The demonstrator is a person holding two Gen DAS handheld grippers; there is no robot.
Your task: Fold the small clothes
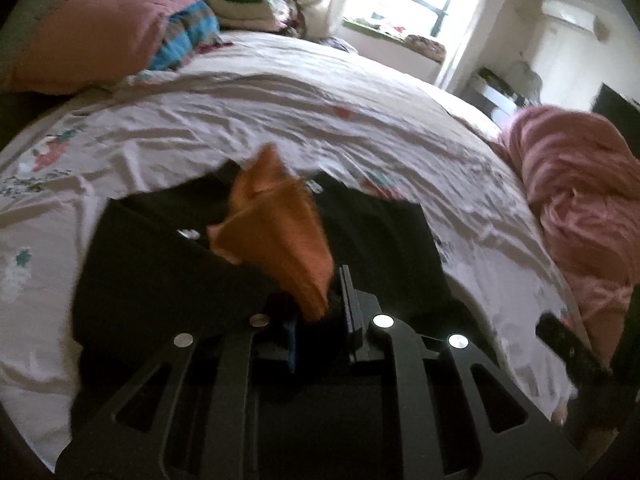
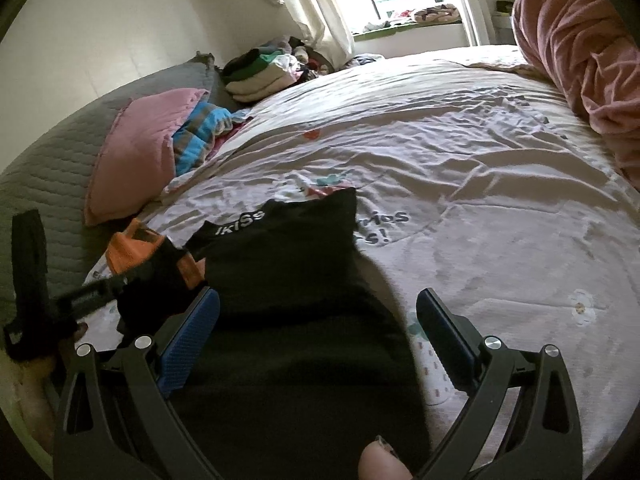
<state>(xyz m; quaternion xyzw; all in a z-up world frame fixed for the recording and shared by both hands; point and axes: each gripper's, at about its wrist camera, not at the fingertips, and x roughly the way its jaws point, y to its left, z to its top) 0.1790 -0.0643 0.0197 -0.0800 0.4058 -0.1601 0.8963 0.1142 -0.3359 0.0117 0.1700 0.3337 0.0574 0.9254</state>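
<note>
Black garment (image 2: 288,264): soft knit, white lettered band, lies flat on the near part of the bed sheet (image 2: 480,168).
Orange cloth (image 1: 276,236): limp, clamped in the left gripper (image 1: 328,300); lay it down without bunching.
Right gripper (image 2: 318,312): jaws apart, above the garment.
Sheet: wrinkled, printed.

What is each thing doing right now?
Left claw: shut on orange cloth.
Right claw: open, over black garment.
Orange cloth: bunched, lifted.
Black garment: spread on bed.
Bed: wrinkled sheet.
Pink pillow: lying at bed's edge.
</note>
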